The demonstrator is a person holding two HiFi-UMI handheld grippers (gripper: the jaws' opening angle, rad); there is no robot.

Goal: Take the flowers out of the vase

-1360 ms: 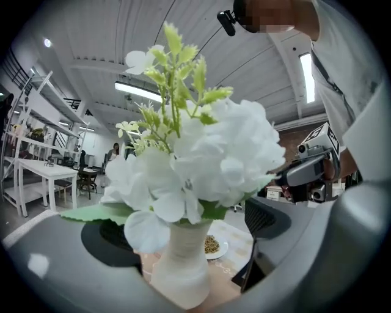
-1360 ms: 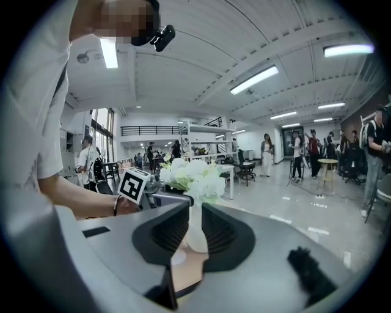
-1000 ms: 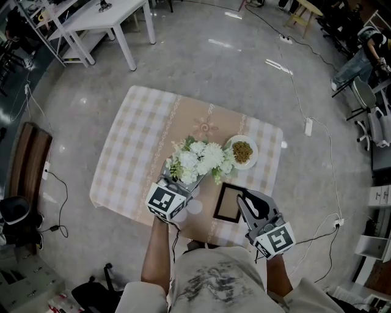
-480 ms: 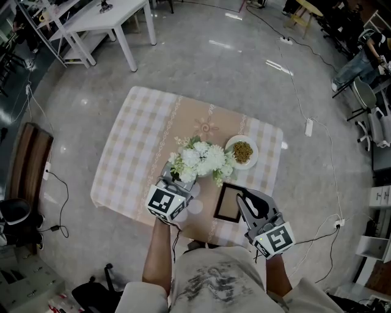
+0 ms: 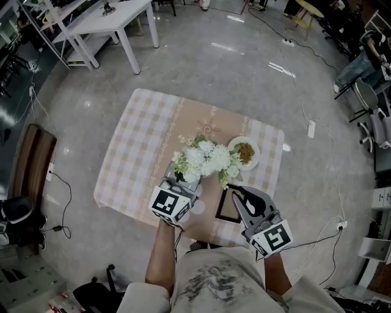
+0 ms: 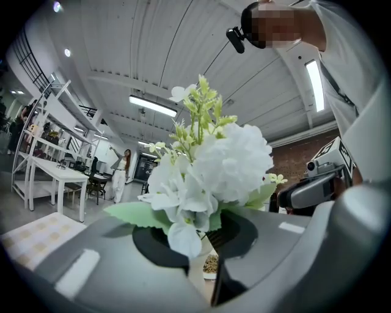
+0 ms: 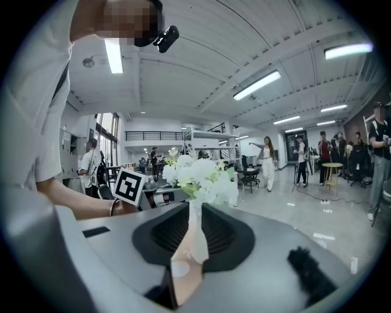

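Stems of the flowers (image 5: pixel 206 160), a bunch of white blooms with green leaves, are clamped between the pads of the left claw (image 6: pixel 204 247). This claw is held level and drawn in narrow at the base of the bunch. The flowers are seated in a slim white vase (image 7: pixel 194 226), which is seen just below and beyond those pads.

To the right, the right claw (image 7: pixel 192 235) is tilted slightly downward and aimed at the vase, near it but apart from it. Its jaws are set to a narrow slit and nothing is gripped; the vase is only seen through the gap.

All of this is placed at the near side of a bench (image 5: pixel 131 159) covered with a beige checked cloth. A small white disc (image 5: pixel 197 207) is laid on the cloth between the two claws. A dark-framed flat rectangle (image 5: pixel 225 206) is laid beside it, partly covered by the right claw.

Just beyond the flowers on the right, a white plate (image 5: pixel 256 156) is set, filled with brownish-green food (image 5: pixel 244 153).

Past the bench, a polished grey floor (image 5: pixel 244 73) is crossed by cables. A second white bench (image 5: pixel 116 15) is placed at the far left.
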